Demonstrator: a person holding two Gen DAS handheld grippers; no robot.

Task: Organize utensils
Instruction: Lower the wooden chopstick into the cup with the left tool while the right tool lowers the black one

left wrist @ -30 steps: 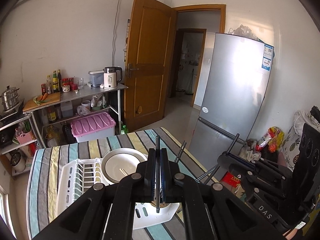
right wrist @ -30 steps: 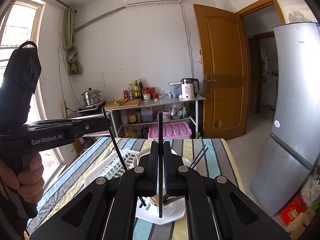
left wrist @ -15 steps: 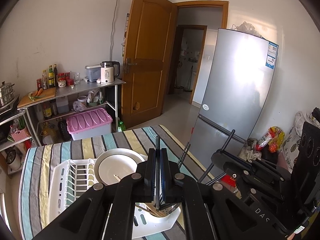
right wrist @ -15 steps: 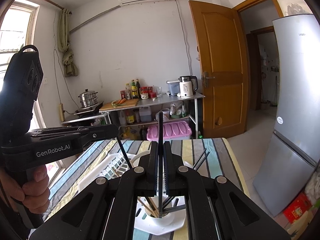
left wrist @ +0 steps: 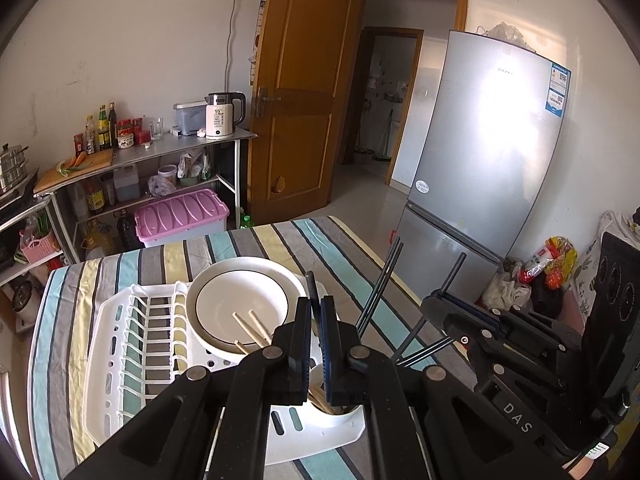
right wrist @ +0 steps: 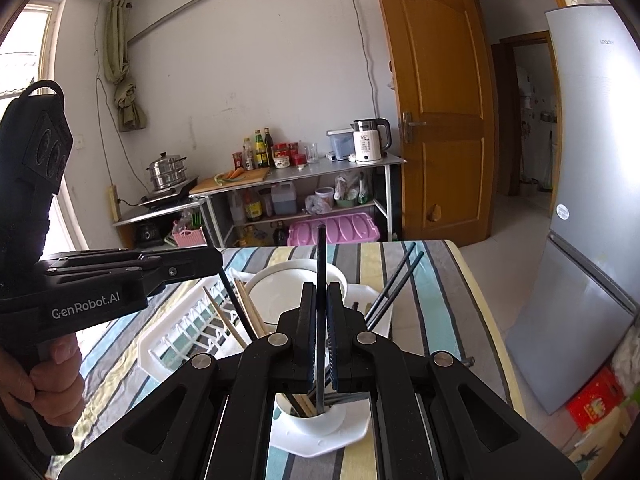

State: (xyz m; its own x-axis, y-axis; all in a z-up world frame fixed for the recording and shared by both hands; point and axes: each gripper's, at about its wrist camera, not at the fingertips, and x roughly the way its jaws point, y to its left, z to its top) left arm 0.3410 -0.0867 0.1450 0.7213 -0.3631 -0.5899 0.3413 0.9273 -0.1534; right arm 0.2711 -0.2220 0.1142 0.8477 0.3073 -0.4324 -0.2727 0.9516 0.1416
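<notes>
My right claw point(right wrist: 319, 312) pinches one black chopstick point(right wrist: 321, 264) upright, its lower end inside the white cup point(right wrist: 316, 420) at the corner of the drying rack point(right wrist: 172, 344) on the striped bench point(right wrist: 432, 280). My left claw point(left wrist: 315, 316) is nipped on another dark stick point(left wrist: 311, 285); my own fingers hide where its tip ends. Wooden chopsticks point(right wrist: 248, 312) and more black ones point(right wrist: 394, 288) lean from the cup, their bases covered. A plate point(left wrist: 240, 308) sits in the rack.
</notes>
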